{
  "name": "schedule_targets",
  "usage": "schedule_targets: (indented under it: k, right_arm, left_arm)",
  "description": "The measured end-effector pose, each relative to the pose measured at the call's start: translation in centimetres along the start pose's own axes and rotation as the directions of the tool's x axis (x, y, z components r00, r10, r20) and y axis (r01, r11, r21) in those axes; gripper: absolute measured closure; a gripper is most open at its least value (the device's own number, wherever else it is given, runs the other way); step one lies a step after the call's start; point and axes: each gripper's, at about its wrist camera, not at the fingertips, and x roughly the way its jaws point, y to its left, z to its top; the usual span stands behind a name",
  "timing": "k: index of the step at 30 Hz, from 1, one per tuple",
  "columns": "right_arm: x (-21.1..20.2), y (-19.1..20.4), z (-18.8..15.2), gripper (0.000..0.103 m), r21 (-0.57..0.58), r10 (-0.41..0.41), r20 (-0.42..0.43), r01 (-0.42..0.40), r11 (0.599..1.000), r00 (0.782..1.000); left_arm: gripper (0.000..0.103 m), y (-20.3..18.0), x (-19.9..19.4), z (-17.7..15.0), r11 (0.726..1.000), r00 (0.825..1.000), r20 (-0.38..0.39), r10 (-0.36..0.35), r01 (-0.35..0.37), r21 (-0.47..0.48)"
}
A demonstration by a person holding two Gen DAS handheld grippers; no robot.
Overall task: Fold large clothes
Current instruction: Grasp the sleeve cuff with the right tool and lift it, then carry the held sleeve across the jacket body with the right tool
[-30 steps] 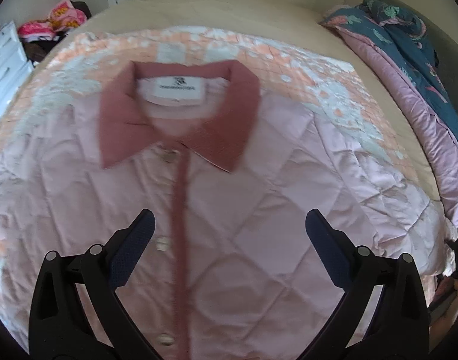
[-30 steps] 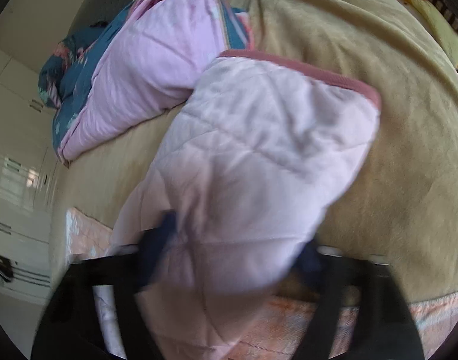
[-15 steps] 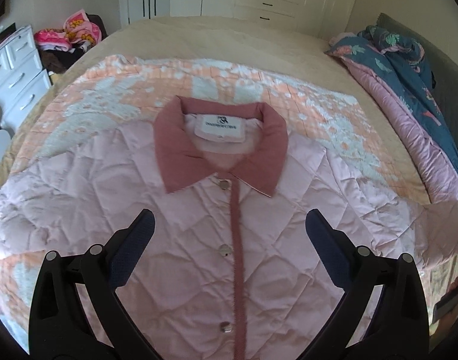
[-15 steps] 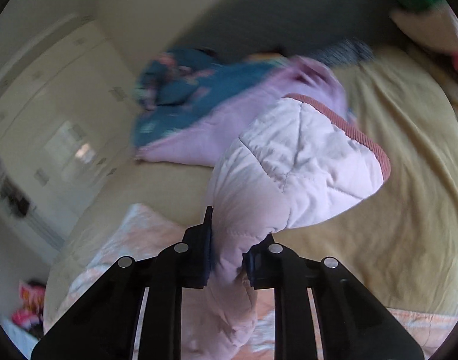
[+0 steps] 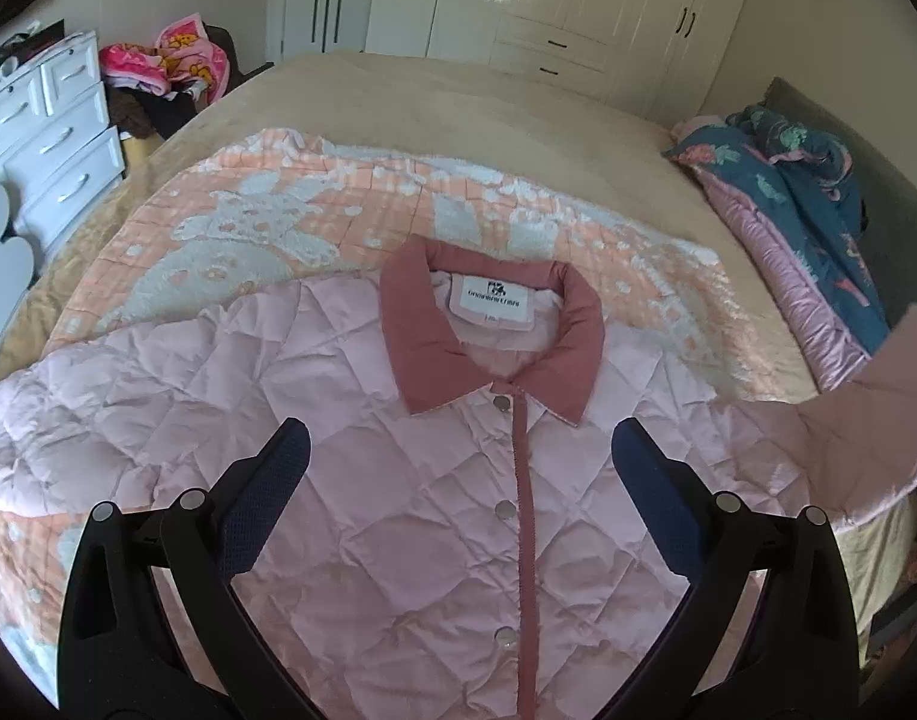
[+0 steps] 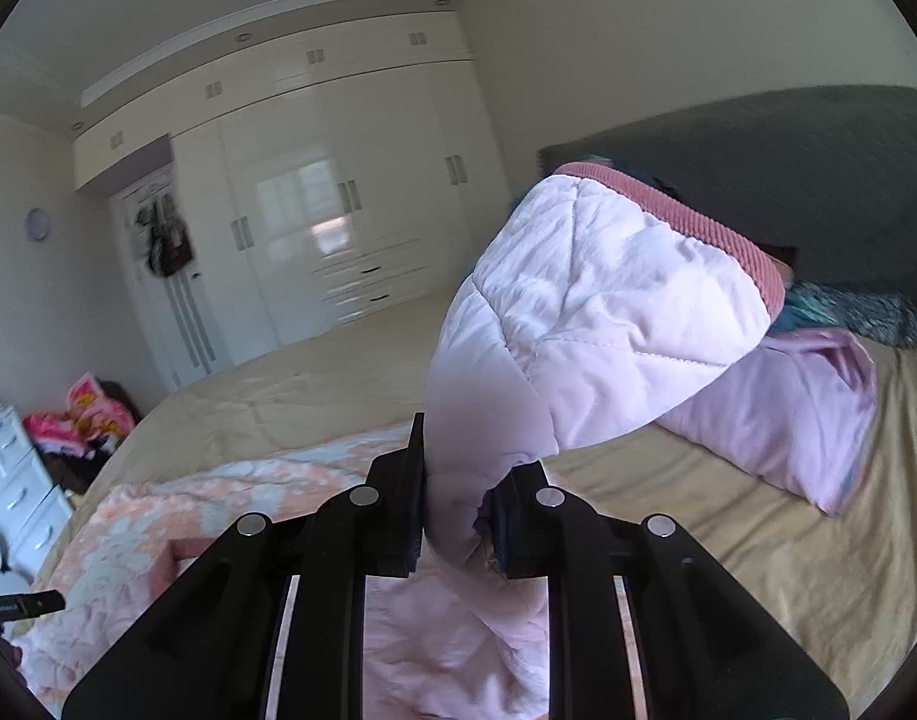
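The right gripper [image 6: 452,510] is clamped tight on a sleeve [image 6: 584,324] of the pink quilted jacket [image 5: 434,516], its two black jaws pinching the fabric just below the cuff, so that the sleeve's end stands up in front of the camera with its darker pink ribbed cuff [image 6: 692,222] at the top. The rest of that sleeve falls away beneath the gripper toward the jacket's body. The left gripper [image 5: 458,486] hangs above the jacket's chest with its jaws spread wide and nothing between them; its blue pads [image 5: 260,504] touch no fabric. The jacket lies face up and buttoned, its darker pink collar [image 5: 488,342] pointing toward the far end of the bed, a white label showing inside the neck. One sleeve spreads flat to the left of the picture, while the other rises off the bed at the right edge. Under the jacket lies an orange and white blanket [image 5: 314,222] spread over the tan bed cover [image 5: 458,96]. A blue flowered quilt with pink lining [image 5: 800,228] is heaped along the bed's right side by the grey headboard [image 6: 788,168]. White wardrobes [image 6: 338,192] line the far wall, and a white chest of drawers [image 5: 56,138] stands to the left beside a pile of bright pink cloth [image 5: 170,60].
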Motion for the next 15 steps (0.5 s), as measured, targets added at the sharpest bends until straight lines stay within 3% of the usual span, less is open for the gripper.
schedule_targets:
  k: [15]
  right_arm:
    - [-1.0,11.5,-0.2,0.087,-0.167,0.140,-0.030,-0.143,0.975,0.990]
  left_arm:
    - [0.008,6.3,-2.6,0.2,0.993,0.998,0.030,-0.064,0.066,-0.093]
